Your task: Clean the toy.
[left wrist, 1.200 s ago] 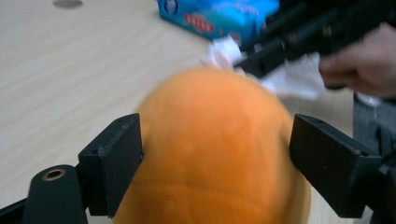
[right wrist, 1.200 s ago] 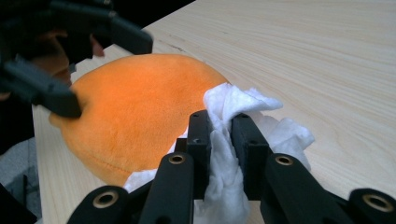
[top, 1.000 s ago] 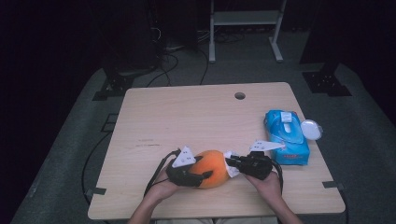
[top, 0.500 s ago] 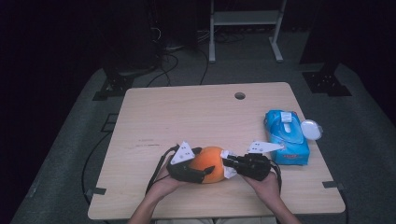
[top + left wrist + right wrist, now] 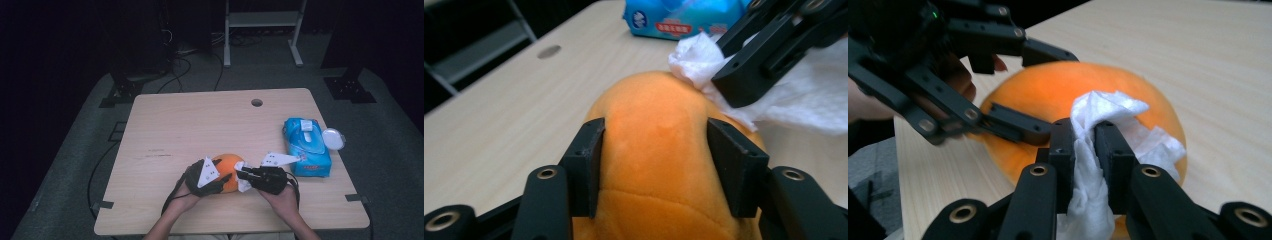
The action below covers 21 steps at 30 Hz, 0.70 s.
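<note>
Where the person's forearms come in at the near edge of the wooden table (image 5: 165, 125), the left gripper (image 5: 216, 179) has its two black jaws set against the sides of an orange plush toy (image 5: 228, 166), which lies on the tabletop close to that edge and slightly left of the middle. Its jaws have just been closing, and in the left gripper view the pads press into the soft orange body from both flanks, so the toy is clamped between them. Just to the right, the right gripper (image 5: 243, 174) has its jaws pressed together on a crumpled white wipe (image 5: 1098, 125), which bunches up between the pads and spills out above and below them. In the right gripper view the wipe lies against the toy's surface, and in the left gripper view it touches the toy's far upper side. Farther right, near the table's right edge, lies a blue wipe packet (image 5: 306, 146), with a small white round lid (image 5: 333, 138) just beside it. Near the far edge of the tabletop there is a small round hole (image 5: 257, 102).
</note>
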Tool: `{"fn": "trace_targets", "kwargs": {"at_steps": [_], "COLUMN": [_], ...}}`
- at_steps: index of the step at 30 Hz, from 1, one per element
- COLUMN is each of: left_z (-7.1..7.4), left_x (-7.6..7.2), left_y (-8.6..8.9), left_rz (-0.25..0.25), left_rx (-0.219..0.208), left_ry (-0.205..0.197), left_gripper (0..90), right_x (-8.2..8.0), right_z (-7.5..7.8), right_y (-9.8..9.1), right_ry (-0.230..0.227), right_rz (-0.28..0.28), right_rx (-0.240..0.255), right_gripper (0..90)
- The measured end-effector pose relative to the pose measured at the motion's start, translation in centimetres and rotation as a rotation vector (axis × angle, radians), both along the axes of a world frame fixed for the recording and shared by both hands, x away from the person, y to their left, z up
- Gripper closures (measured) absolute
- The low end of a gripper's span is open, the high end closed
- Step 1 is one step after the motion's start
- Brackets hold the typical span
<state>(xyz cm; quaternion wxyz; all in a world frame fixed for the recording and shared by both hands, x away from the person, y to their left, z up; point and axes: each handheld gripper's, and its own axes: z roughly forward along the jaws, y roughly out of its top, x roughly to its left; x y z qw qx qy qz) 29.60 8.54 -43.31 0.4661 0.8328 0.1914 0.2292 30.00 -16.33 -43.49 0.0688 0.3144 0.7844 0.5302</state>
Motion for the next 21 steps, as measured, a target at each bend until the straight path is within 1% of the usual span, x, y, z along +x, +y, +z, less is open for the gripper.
{"fn": "trace_targets", "kwargs": {"at_steps": [1, 2, 3, 5, 6, 7, 9, 11, 14, 15, 17, 18, 20, 21], "left_z": [0.0, -0.1, -0.1, 0.0, 0.1, 0.2, 0.1, 0.0, -0.1, -0.2, -0.2, -0.2, -0.3, -0.4], "left_x": [0.1, 0.3, 0.4, 0.5, 0.6, 0.6, 0.7, 0.7, 0.8, 0.8, 0.9, 0.9, 0.8, 0.7], "left_y": [0.5, 0.9, 1.3, 1.6, 1.6, 1.7, 1.8, 1.9, 2.2, 2.3, 2.5, 2.6, 2.5, 2.4], "left_rz": [-0.002, -0.007, -0.012, -0.029, -0.031, -0.032, -0.026, -0.022, -0.026, -0.025, -0.026, -0.026, -0.035, -0.042], "left_rx": [-0.015, -0.031, -0.045, -0.080, -0.089, -0.088, -0.085, -0.079, -0.086, -0.094, -0.100, -0.100, -0.099, -0.095], "left_ry": [0.029, 0.055, 0.074, 0.116, 0.134, 0.143, 0.156, 0.161, 0.163, 0.169, 0.173, 0.173, 0.167, 0.167], "left_gripper": [44.0, 43.7, 43.0, 39.1, 36.6, 35.7, 35.8, 35.9, 35.9, 35.9, 35.9, 35.6, 35.4, 35.4], "right_x": [0.1, 0.3, 0.5, 0.8, 0.7, 0.7, 0.7, 0.8, 0.9, 1.0, 1.1, 1.0, 0.6, 0.3], "right_z": [-0.1, -0.1, -0.2, -0.6, -0.7, -0.6, -0.5, -0.7, -1.2, -1.3, -1.2, -0.9, -0.1, 0.3], "right_y": [-0.2, -0.4, -0.6, -0.9, -0.9, -0.7, -0.7, -0.9, -1.2, -1.3, -1.4, -1.4, -1.0, -0.7], "right_ry": [0.007, 0.001, 0.006, 0.032, 0.029, 0.026, 0.028, 0.030, 0.051, 0.053, 0.056, 0.054, 0.021, -0.001], "right_rz": [-0.007, -0.025, -0.041, -0.056, -0.059, -0.062, -0.064, -0.069, -0.090, -0.095, -0.097, -0.098, -0.081, -0.061], "right_rx": [0.001, -0.015, -0.019, -0.014, -0.023, -0.034, -0.042, -0.050, -0.071, -0.077, -0.075, -0.062, -0.033, -0.020], "right_gripper": [78.5, 78.5, 78.4, 78.4, 78.4, 78.4, 78.4, 78.4, 78.5, 78.4, 78.5, 78.5, 78.4, 78.4]}}
